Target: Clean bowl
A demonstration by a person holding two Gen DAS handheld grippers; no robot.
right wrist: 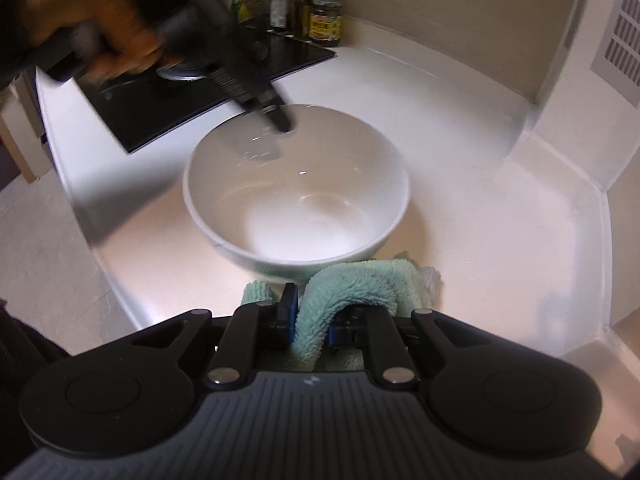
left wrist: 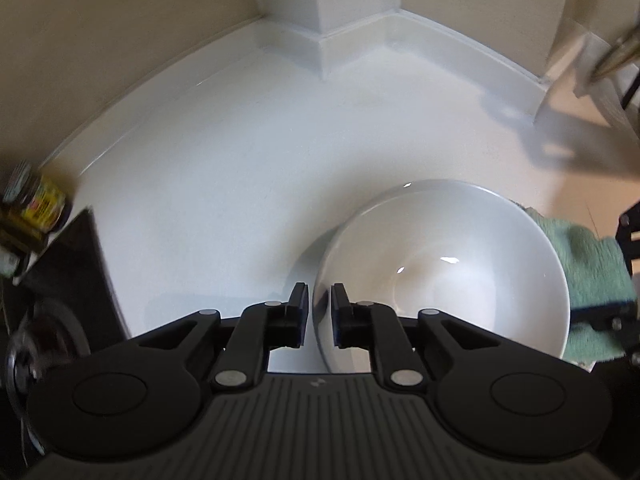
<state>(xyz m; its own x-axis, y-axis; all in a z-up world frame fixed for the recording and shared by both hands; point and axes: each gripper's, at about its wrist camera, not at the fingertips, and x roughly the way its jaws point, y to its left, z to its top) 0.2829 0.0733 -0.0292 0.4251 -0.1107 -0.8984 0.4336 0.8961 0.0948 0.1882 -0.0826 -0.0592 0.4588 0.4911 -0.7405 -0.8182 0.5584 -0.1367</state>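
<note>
A white bowl (left wrist: pixel 444 264) sits on the white counter; it also shows in the right wrist view (right wrist: pixel 296 184). My left gripper (left wrist: pixel 320 304) is shut on the bowl's near rim, one finger inside and one outside. In the right wrist view the left gripper (right wrist: pixel 280 118) reaches the bowl's far rim, blurred. My right gripper (right wrist: pixel 310 320) is shut on a mint green cloth (right wrist: pixel 356 280) just in front of the bowl. The cloth (left wrist: pixel 592 276) lies at the bowl's right side in the left wrist view.
A black cooktop (right wrist: pixel 192 92) lies left of the bowl, with jars and bottles (right wrist: pixel 304 12) behind it. A jar (left wrist: pixel 36 204) stands at the far left. The counter (left wrist: pixel 240 168) ends at a wall corner (left wrist: pixel 324 40). A vent grille (right wrist: pixel 620 48) is at right.
</note>
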